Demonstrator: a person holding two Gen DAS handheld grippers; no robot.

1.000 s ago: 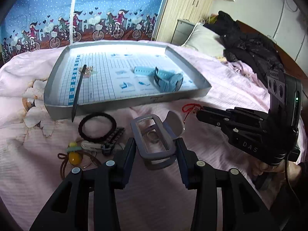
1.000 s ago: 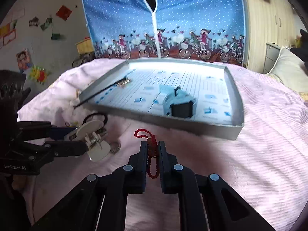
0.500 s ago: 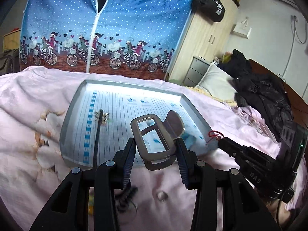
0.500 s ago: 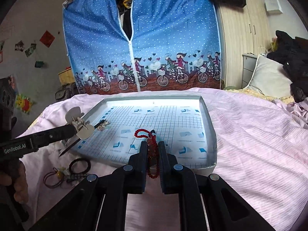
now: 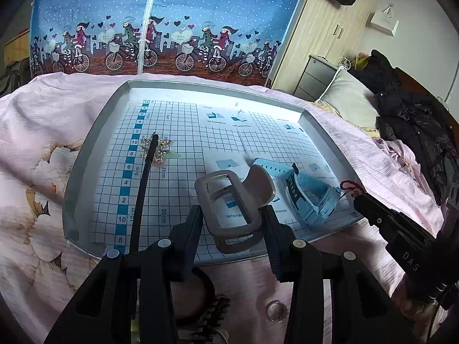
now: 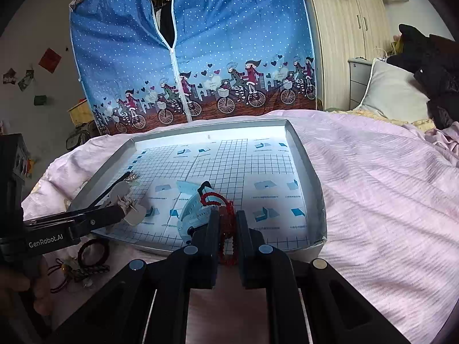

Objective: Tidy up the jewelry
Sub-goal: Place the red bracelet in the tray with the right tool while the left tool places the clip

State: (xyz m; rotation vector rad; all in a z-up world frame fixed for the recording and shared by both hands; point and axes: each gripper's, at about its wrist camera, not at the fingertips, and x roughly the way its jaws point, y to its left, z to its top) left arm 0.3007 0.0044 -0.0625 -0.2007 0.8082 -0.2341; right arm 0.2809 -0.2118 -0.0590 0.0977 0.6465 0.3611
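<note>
The left gripper [image 5: 232, 223] holds a grey hair clip [image 5: 229, 206] over the tray [image 5: 86, 154]; the right gripper [image 6: 228, 223] pinches a red bead bracelet [image 6: 226, 220].

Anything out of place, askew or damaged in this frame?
Slightly. The black stick lies askew, overhanging the near rim of the tray rather than fully inside. A black hair tie, a ring and a few other small pieces lie on the bedspread outside the tray. No damage is visible.
</note>
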